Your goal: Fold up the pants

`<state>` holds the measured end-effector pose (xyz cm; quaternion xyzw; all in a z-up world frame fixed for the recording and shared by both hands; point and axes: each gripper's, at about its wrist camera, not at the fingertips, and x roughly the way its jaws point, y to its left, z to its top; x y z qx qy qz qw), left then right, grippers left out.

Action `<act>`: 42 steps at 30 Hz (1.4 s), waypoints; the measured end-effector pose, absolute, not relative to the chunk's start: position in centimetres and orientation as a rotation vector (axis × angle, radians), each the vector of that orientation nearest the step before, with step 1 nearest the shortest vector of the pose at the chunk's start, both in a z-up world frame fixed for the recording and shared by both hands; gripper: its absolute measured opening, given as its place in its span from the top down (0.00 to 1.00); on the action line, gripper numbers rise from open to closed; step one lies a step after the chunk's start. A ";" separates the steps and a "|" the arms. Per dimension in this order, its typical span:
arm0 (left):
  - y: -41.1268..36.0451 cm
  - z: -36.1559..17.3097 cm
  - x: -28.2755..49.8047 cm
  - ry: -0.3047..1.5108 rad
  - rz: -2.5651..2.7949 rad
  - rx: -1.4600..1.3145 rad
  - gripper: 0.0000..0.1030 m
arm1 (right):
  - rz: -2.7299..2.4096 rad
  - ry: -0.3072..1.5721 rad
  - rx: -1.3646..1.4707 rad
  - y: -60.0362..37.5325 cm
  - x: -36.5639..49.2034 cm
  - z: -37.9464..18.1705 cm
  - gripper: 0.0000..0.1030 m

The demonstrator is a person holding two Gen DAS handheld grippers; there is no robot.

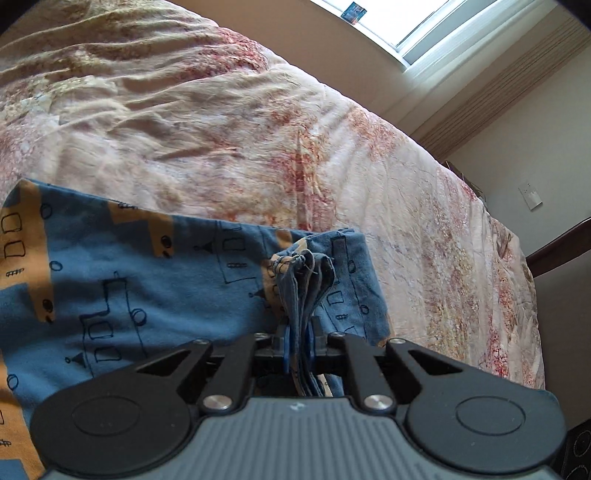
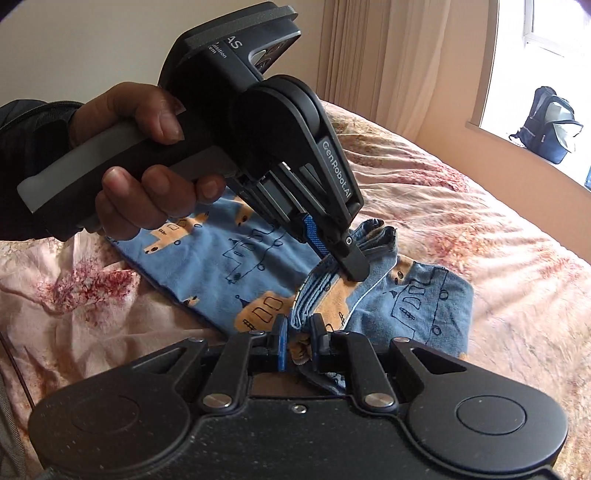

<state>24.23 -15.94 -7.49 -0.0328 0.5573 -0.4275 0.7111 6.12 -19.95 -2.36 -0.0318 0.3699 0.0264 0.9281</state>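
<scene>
Left gripper (image 1: 298, 341) pinching a bunched edge of the pants (image 1: 122, 295) on the bed

The two blue-padded fingers are closed on a thick stack of fabric layers — blue cloth with orange patches and black line drawings — whose frayed end sticks up just past the fingertips. The rest of the pants lies flat to the left on a wrinkled floral bedspread (image 1: 258, 122). Beyond the bed's far edge are a window (image 1: 417, 22), a curtain (image 1: 491, 103) and a wall socket (image 1: 530, 195).

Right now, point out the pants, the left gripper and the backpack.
pants (image 2: 236, 258): right wrist view, flat blue leg panel.
left gripper (image 2: 347, 258): right wrist view, tips clamping bunched fabric.
backpack (image 2: 550, 125): right wrist view, front pocket, by the window.
</scene>
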 end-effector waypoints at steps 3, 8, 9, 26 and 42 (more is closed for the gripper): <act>-14.7 -9.3 24.5 1.240 -0.947 -0.092 0.89 | 0.060 0.787 -0.074 -18.7 6.7 -3.6 0.87; -13.8 -10.9 24.8 1.234 -0.972 -0.125 0.87 | 0.056 0.803 -0.092 -18.0 7.2 -5.0 0.87; -13.7 -11.0 24.9 1.234 -0.975 -0.130 0.87 | 0.056 0.803 -0.091 -18.0 7.2 -5.2 0.87; -10.2 -7.8 26.5 1.256 -0.931 -0.124 0.92 | 0.092 0.768 -0.036 -17.4 8.1 -3.8 0.87; -0.8 -9.3 28.7 1.228 -0.813 -0.124 0.91 | 0.245 0.799 -0.011 -10.4 14.1 -4.9 0.87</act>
